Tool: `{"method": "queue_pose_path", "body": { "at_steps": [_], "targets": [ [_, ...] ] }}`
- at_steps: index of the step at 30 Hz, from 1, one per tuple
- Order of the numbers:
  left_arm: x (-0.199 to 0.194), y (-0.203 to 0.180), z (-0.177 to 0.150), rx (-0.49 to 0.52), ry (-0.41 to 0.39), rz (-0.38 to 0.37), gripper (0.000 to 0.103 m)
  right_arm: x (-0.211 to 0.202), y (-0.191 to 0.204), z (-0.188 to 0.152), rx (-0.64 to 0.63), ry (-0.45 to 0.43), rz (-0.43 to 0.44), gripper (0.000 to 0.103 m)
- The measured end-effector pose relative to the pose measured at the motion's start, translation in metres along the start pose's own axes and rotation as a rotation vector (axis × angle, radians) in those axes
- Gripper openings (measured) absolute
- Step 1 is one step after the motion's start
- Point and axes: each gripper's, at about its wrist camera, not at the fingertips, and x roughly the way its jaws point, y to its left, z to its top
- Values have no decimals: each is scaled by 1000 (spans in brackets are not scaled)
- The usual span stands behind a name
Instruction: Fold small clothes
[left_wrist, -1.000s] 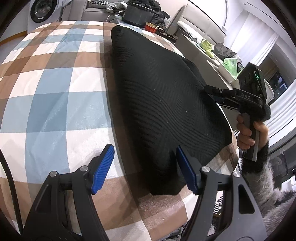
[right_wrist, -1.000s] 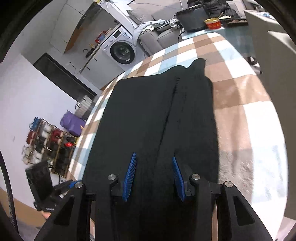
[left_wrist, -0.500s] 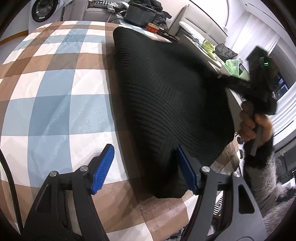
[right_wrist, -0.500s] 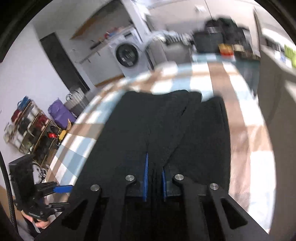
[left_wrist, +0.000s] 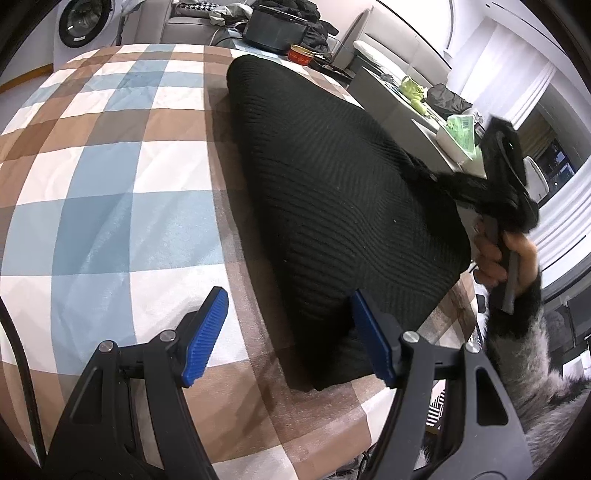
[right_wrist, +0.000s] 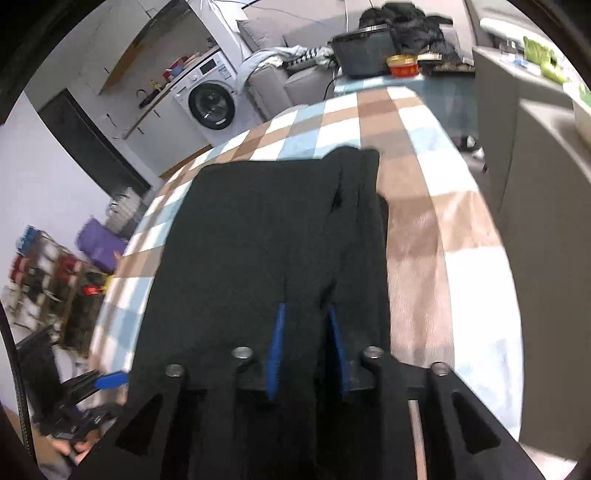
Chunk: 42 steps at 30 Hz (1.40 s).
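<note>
A black ribbed knit garment lies on the checked cloth of the table, folded lengthwise with a raised fold. My left gripper is open near the garment's near corner, its right blue pad touching the knit edge. My right gripper is shut on a pinch of the garment's edge and lifts it; it also shows in the left wrist view, held by a hand in a furry sleeve.
A washing machine and grey sofa stand beyond the table. A black pot and a red bowl sit at the far end. A side counter with green items runs along the right.
My right gripper closed from open onto the garment's edge and lifted it. The left gripper stayed open in place.
</note>
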Motion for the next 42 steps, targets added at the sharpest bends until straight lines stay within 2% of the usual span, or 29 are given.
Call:
{"method": "queue_pose_path", "body": {
  "at_steps": [4,6,10,13,16,17,19,20,21,24,26,27,31,34,36,37,38,39,40,42],
  "targets": [
    [1,2,2,-18,-1,-5,67,-11,-9,-30,43,71,176,30],
    [2,1,3,-17,-1,-10,67,-22,-11,-49,46,73,226,31],
    [6,-3,4,-15,5,-19,67,-42,-1,-79,-20,50,169,31],
    [7,-8,5,-13,6,-28,67,-57,16,-84,-95,7,128,17],
    [5,-11,4,-10,-6,-28,67,-71,28,-86,-115,-14,157,15],
    [5,-12,4,-13,-7,-28,67,-71,28,-89,-108,-4,143,15],
    [5,-11,4,-19,-7,-26,67,-62,14,-96,-59,80,39,15],
    [6,-11,4,-19,-7,-25,67,-56,6,-101,-26,124,26,15],
    [6,-11,4,-18,-7,-22,67,-57,2,-101,-19,117,44,15],
    [9,-10,8,-18,-7,-14,67,-68,1,-95,-31,57,49,24],
    [15,-7,14,-30,-5,-9,67,-76,-3,-89,-13,-12,54,42],
    [18,-6,18,-36,-5,-6,67,-78,-7,-85,14,-48,51,46],
    [33,-5,34,-60,-13,0,67,-69,-22,-67,89,-112,35,47],
    [43,-2,42,-87,-5,-6,66,-46,-25,-53,115,-87,51,47],
    [44,-3,45,-88,-27,-28,56,-30,-21,-47,100,-63,35,47],
    [45,-3,46,-84,-33,-37,45,-24,-19,-44,89,-64,18,47],
    [45,-4,46,-76,-43,-43,31,-19,-18,-43,77,-65,-2,41],
    [46,-4,48,-69,-47,-51,28,-15,-18,-43,75,-67,-12,34],
    [47,-4,49,-62,-51,-54,26,-11,-17,-42,77,-59,1,23],
    [47,-2,50,-61,-64,-51,24,-4,-13,-42,80,-46,9,20]
  ]
}}
